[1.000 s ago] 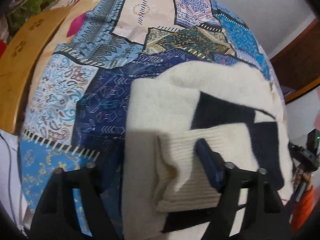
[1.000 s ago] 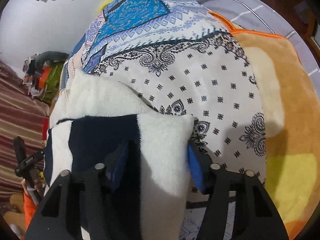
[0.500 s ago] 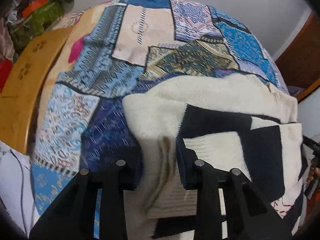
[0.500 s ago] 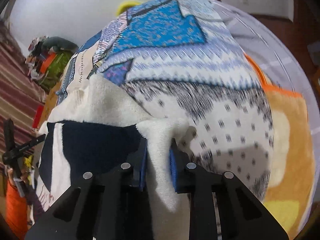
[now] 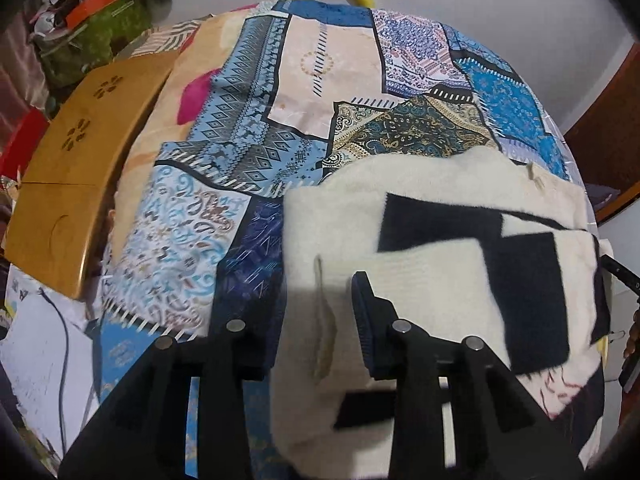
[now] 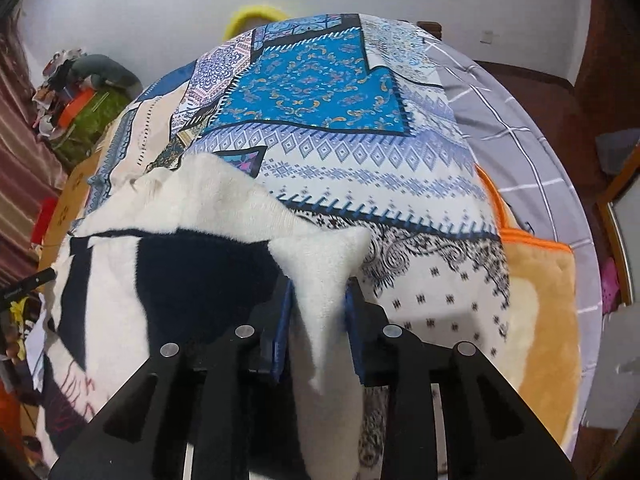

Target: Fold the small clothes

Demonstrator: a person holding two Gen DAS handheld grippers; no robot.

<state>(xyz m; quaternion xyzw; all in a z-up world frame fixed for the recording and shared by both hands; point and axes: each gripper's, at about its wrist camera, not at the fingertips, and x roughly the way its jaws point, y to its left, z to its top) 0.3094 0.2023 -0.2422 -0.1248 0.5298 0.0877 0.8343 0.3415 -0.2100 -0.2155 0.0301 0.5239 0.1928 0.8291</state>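
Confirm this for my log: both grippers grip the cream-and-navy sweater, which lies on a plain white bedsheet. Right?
Not quite. The sheet is not plain white: the left wrist view shows a blue patchwork print. The rest holds: the left gripper and right gripper both have their jaws on the sweater.

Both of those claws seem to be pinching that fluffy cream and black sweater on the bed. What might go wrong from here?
1. The right gripper pinches only a narrow peak of the sweater, so the fabric may slip out when lifted.
2. The left gripper holds a thicker bunch at the sweater's edge; if the two sides rise unevenly, the fold could end up crooked.
3. The patterned bedsheet lies right beneath, and a low pass might drag it.
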